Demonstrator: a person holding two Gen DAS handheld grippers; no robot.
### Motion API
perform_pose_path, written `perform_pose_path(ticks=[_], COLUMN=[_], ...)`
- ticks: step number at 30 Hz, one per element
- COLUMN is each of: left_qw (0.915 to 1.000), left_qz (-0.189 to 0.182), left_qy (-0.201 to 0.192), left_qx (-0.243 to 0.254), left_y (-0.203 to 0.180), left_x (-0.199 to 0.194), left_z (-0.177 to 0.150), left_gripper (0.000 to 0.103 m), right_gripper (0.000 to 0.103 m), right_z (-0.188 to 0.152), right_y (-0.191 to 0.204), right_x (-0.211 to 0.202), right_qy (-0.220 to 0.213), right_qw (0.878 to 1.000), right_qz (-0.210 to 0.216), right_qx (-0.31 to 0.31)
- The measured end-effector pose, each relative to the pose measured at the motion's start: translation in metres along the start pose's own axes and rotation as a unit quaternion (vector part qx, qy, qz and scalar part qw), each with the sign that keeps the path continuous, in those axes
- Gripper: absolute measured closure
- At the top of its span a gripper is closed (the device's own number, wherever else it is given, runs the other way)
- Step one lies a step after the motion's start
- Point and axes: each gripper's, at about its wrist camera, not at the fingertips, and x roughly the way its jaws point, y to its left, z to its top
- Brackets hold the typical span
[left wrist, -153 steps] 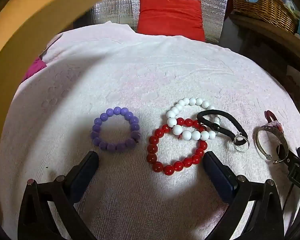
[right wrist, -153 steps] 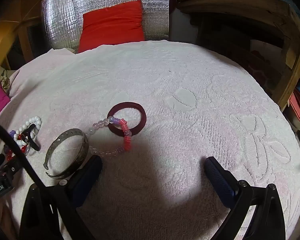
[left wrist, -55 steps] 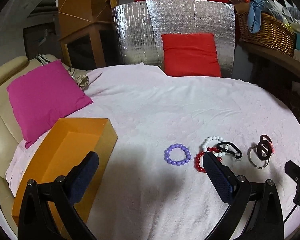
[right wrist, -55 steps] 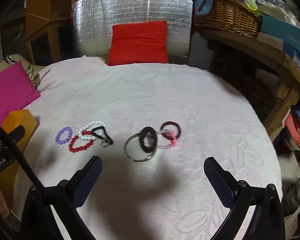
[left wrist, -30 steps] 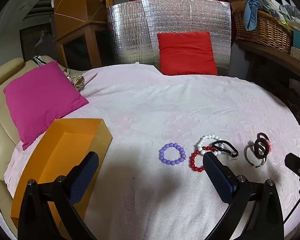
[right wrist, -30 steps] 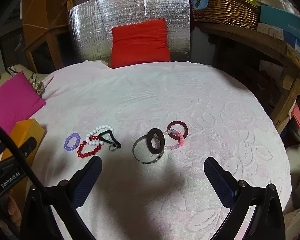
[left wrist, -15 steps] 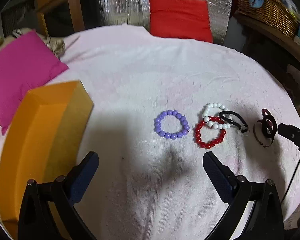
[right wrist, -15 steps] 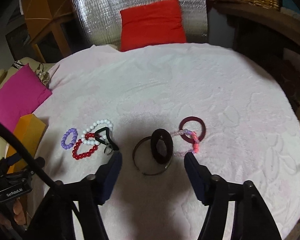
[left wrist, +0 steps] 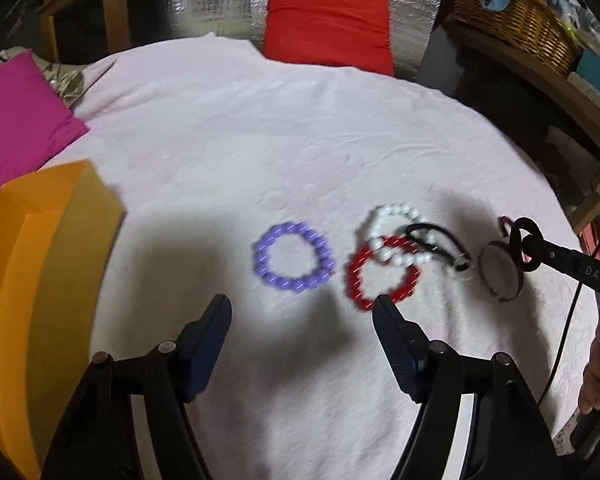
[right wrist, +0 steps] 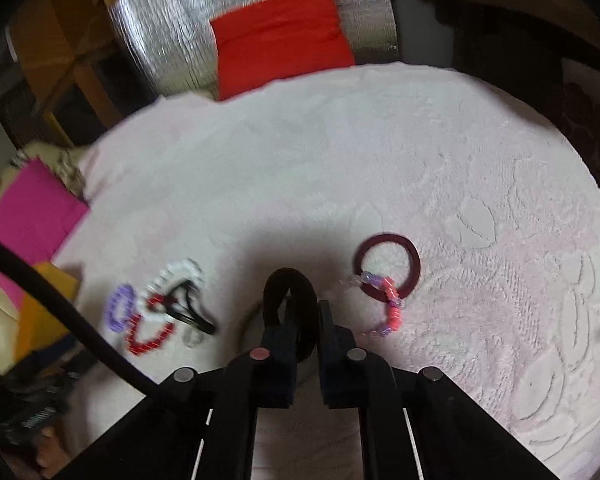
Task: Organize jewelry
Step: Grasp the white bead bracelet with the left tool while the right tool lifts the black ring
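Observation:
On the pink cloth lie a purple bead bracelet, a red bead bracelet, a white bead bracelet and a black hair tie, overlapping. My left gripper hovers just short of the purple bracelet; its jaws are closing with nothing between them. My right gripper is shut on a dark bangle, held upright over a silver bangle. A maroon ring and a pink-and-clear bead bracelet lie to its right.
An orange box stands at the cloth's left edge, beside a magenta cushion. A red cushion leans on a silver panel at the back. A wicker basket sits on a shelf at right. A hand holds the right gripper.
The right jaws have come together on the dark bangle. The left jaws have narrowed. Both grippers have dropped lower and closer to the jewelry.

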Motion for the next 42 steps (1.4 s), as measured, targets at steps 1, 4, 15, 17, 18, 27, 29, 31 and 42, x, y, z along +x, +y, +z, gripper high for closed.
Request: perform_pose_path(ticks=[1,4,15,17,18,27,29,31,42], left_qw=[1.0000,0.9997,0.9994,0.9996,0.9995,0.9977,0.9968,0.9961,0.9891], left_qz=[-0.004,-0.020,-0.010,-0.018,-0.026,-0.046,-0.059,-0.063,-0.088], left_qy=[-0.005,-0.013,-0.007,0.001,0.005,0.003,-0.004,-0.014,-0.100], left_qx=[0.002,0.005,0.033,0.022,0.017,0.049,0.053,0.059,0.064], left_y=[-0.004,-0.015,-0.044,-0.040,-0.039,-0.052,-0.052,-0.051,-0.020], left_x=[0.001,0.008,0.036,0.044,0.047,0.054,0.048,0.039,-0.050], left_z=[0.002,0.010,0.027,0.030,0.031,0.026,0.026,0.026,0.018], left_gripper=[0.029,0.029,0.030,0.045,0.048,0.090,0.093,0.093,0.093], right_gripper=[0.094,0.094,0.094,0.094,0.094,0.094,0.094,0.094,0.094], right_z=[0.000,-0.003,-0.007,-0.008,-0.009,-0.008,-0.007,-0.009,-0.011], right_y=[0.000,0.000,-0.008,-0.010,-0.011,-0.012,-0.012,-0.012,0.014], right_x=[-0.003,-0.011,-0.023,-0.025,-0.025,-0.027,-0.029,-0.032,-0.044], right_qy=[-0.003,-0.008,-0.008,-0.010,-0.009,-0.007,-0.010,-0.014,-0.038], right_qw=[1.000,1.000,0.999,0.999,0.999,0.999,0.999,0.999,0.997], right_qz=[0.005,0.014,0.023,0.021,0.023,0.022,0.023,0.026,0.066], right_qx=[0.004,0.012,0.031,0.030,0.032,0.033,0.033,0.034,0.018])
